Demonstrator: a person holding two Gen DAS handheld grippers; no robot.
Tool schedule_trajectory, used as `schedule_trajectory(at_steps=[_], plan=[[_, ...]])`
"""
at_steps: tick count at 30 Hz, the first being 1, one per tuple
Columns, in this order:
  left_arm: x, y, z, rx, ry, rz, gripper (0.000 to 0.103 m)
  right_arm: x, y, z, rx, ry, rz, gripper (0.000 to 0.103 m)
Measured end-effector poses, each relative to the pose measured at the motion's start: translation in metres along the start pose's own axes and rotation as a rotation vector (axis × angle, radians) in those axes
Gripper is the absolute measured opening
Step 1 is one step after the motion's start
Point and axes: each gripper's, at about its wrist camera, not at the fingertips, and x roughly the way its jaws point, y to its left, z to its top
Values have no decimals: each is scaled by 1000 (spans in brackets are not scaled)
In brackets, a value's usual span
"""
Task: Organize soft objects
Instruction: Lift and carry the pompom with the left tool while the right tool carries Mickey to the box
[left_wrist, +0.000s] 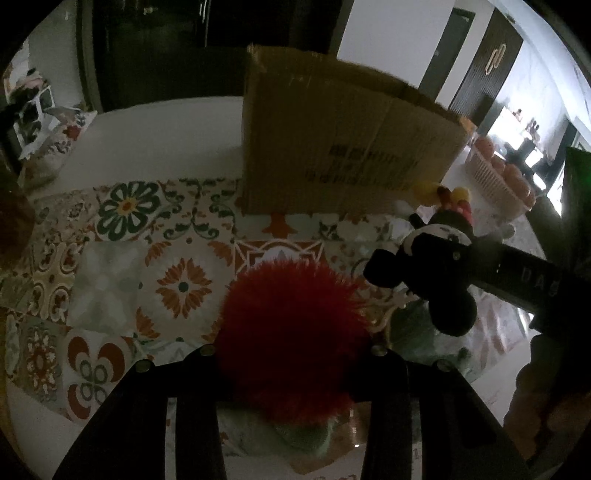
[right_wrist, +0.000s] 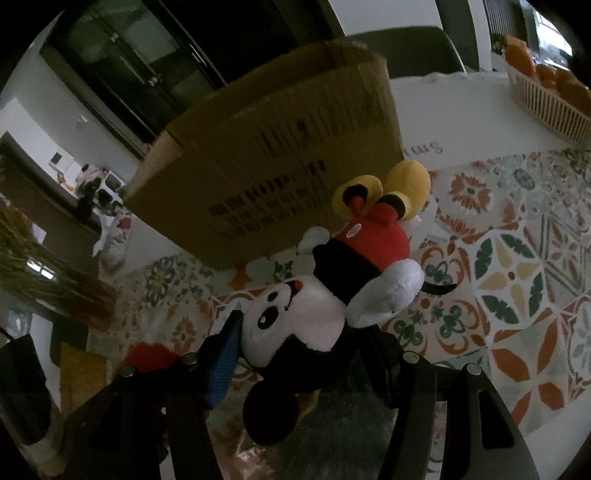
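- Two soft toys are held: one red fluffy pom-pom (left_wrist: 291, 332) and one Mickey Mouse plush (right_wrist: 325, 295).
- One cardboard box (left_wrist: 343, 136) stands on the patterned tablecloth (left_wrist: 110, 266), toward its far edge.
- One slatted basket (right_wrist: 546, 99) of orange fruit sits near the table's far right corner.
- The left gripper (left_wrist: 291, 373) is clamped on the pom-pom, a round ball of long red fibres, raised above the cloth in front of the box.
- The right gripper (right_wrist: 295, 365) grasps the plush by its black head; white face, red shorts and yellow shoes point toward the box.
- A green soft thing (left_wrist: 424, 339) lies on the cloth beneath the plush; what kind cannot be told.
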Motion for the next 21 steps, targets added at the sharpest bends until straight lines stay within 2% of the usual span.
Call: schedule_trajectory(at_steps=[21], plan=[[-73, -23, 35, 23, -197, -12, 39, -72, 20, 20, -54, -149, 58, 61]])
